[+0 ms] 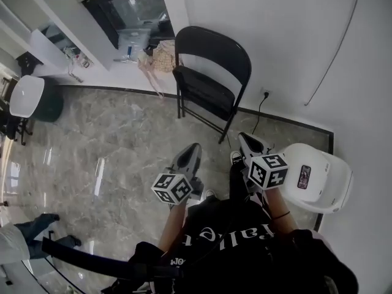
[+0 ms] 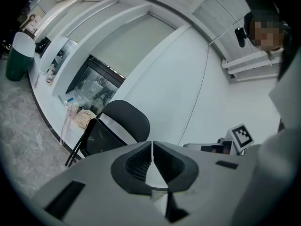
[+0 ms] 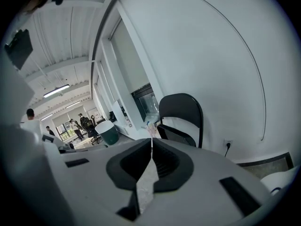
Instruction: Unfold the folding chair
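**Folding chair [image 1: 211, 78] stands at the wall, untouched**

It is black, with a rounded backrest, thin tube legs and a seat panel that sits tilted rather than level. It stands on the marble floor [image 1: 122, 139] against the white wall [image 1: 288, 35]. The left gripper [image 1: 190, 153] and right gripper [image 1: 246, 141] are held short of it, each with jaws pressed together on nothing.

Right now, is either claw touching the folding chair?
No, the left claw and right claw are both shut on nothing, short of the folding chair.
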The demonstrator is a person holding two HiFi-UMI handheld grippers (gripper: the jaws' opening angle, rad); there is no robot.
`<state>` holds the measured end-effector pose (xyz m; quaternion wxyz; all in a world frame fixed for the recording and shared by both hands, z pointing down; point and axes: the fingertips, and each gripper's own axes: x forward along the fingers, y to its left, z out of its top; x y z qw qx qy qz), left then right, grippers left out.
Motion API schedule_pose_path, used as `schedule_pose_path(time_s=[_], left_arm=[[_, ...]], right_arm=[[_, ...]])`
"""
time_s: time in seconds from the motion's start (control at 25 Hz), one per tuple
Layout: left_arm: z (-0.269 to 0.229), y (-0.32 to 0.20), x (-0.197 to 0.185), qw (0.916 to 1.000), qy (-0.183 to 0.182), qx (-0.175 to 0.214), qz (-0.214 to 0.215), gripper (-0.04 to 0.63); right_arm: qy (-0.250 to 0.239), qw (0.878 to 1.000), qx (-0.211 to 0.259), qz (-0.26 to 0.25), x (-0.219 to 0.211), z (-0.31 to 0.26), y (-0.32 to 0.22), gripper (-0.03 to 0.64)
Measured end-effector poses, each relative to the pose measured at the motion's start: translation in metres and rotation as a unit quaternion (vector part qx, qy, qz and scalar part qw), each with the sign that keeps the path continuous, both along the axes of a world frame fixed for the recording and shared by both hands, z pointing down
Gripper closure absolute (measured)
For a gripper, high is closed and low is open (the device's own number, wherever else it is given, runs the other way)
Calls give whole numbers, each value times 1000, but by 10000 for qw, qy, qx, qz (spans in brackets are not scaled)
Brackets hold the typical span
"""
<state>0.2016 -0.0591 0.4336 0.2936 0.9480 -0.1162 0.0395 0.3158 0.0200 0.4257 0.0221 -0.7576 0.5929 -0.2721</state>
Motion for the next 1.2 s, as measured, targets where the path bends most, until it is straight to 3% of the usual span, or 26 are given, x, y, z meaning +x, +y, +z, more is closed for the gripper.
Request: schedule_pose_path(time_s=[0.56,0.8,1.04,1.12,1.2], left_arm=[[5,-89,143,9943,-150,-178,-1041,581],[11,-118,181,9887,-244,-335,-1443,581],[24,-136,204,9846,-433,-426,-1639,581],[31,-140,208,9839,-492,-477,-1654,581],[37,-144,212,9837,-532,-536,-1634,581]], right_arm=[[-4,9935,-28,-1136,165,-4,-122,596],[368,9911,-113,-1272,225,-15,-163,595],[604,9830,-107,-1728,272,-28,-212,592],[633,9783,-108,-1971,284,-29,-234,532],[578,9722,-192,-2263,293,-27,-257,386]])
